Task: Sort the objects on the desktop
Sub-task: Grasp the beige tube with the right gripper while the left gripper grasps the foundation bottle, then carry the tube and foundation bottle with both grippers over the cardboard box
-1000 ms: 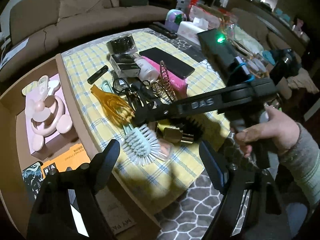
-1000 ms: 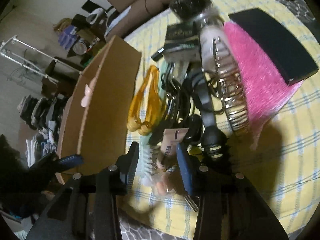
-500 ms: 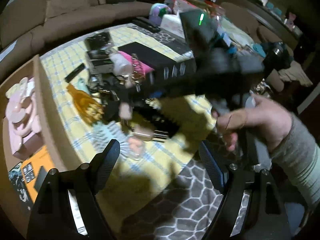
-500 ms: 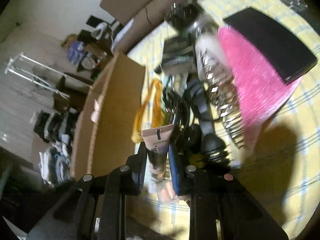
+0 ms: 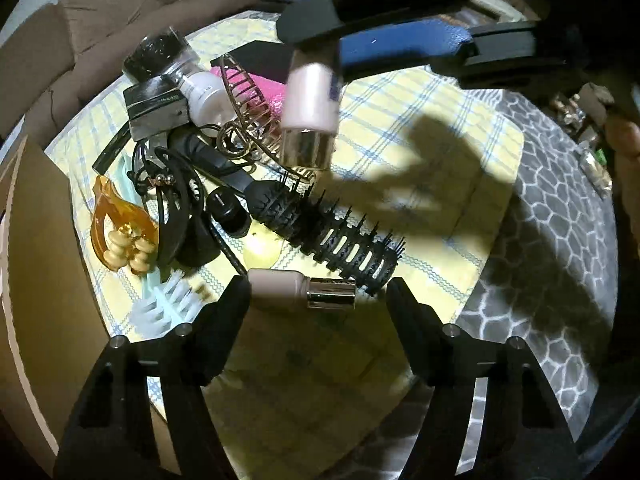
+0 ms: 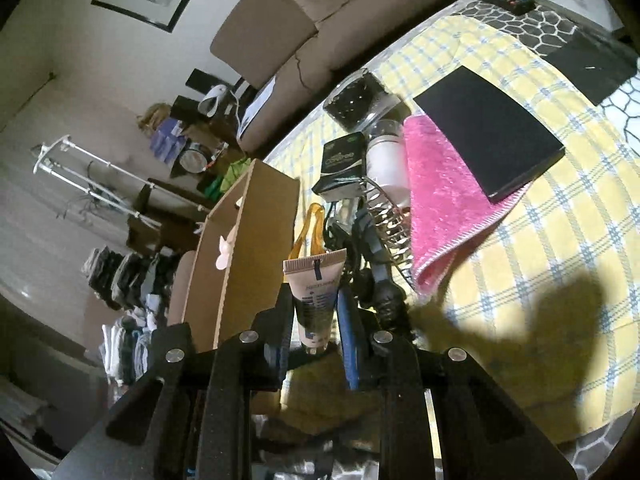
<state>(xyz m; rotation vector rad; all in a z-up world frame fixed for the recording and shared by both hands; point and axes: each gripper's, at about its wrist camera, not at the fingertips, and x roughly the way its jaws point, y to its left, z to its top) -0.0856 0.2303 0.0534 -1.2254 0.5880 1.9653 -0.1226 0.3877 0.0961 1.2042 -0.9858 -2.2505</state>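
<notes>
The right gripper (image 6: pixel 314 312) pinches a pale pink tube (image 6: pixel 315 294) upright between its pads, lifted over the checked cloth (image 6: pixel 560 240) with a cardboard box (image 6: pixel 248 248) just to its left, while the left gripper (image 5: pixel 318 300), jaws closing, straddles a second pink tube (image 5: pixel 296 292) without touching it.

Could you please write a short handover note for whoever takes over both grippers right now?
Right gripper: shut on the pink cream tube, lifted off the table beside the cardboard box.
Left gripper: jaws closing, nothing gripped; a second pink tube with metallic cap lies on the checked cloth between its fingers.
Done: one tube picked up, not yet placed.
Left on the cloth: black roller brush, amber hair claw, gold hair claw, mint brush, pink towel, black box, jars.
</notes>
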